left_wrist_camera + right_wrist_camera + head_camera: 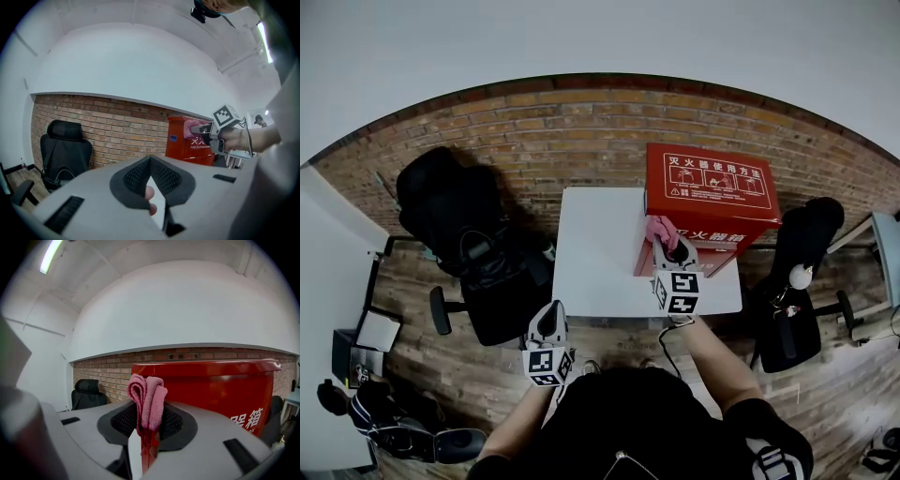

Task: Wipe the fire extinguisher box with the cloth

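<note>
A brick wall point(581, 131) runs behind a white worktop point(600, 253). A black office chair point(478, 253) stands off the worktop's left edge, and a second dark chair point(802, 262) stands off its right edge. Neither lies between the grippers and the box.

The red fire extinguisher box point(712, 192) stands at the worktop's far right corner, its back toward the wall.

The right gripper point(667, 247) reaches over the near edge to the box's near left corner. Its jaws are clenched on the folded pink cloth point(147, 399), which sticks up above the pads in front of the box's red face. Whether the cloth presses on the box cannot be told.

The left gripper point(548, 319) hangs off the worktop's near left corner, well apart from the box. Its jaws are closed tip to tip on nothing, with a fingertip point(149, 192) showing below them.
</note>
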The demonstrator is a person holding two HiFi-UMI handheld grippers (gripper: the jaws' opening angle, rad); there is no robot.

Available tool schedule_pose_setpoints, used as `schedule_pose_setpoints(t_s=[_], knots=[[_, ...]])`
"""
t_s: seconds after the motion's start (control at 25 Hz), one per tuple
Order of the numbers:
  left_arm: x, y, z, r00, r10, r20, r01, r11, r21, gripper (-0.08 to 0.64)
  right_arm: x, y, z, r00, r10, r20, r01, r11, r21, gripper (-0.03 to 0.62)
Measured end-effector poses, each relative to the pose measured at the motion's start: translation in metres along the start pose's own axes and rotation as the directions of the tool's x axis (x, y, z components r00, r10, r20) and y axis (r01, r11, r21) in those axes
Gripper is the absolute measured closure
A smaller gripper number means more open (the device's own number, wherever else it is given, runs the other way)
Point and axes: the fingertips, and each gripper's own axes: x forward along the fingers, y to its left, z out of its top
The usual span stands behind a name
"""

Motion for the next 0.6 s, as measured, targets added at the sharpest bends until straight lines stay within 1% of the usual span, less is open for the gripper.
schedule_pose_setpoints(t_s=[0.24, 0.6], knots=[[0.004, -0.008, 0.007, 1.0, 0.008, 0.011, -0.008, 1.0, 0.005, 0.541, -0.001, -0.005, 0.001, 1.0, 0.016, 0.011, -0.016, 1.0, -0.009, 0.482], [0.01, -0.029, 0.003, 1.0, 0.004, 0.002, -0.004, 1.0, 0.008, 0.541, -0.007, -0.02, 0.0, 0.999, 0.034, 0.017, -0.034, 0.999, -0.015, 0.482]])
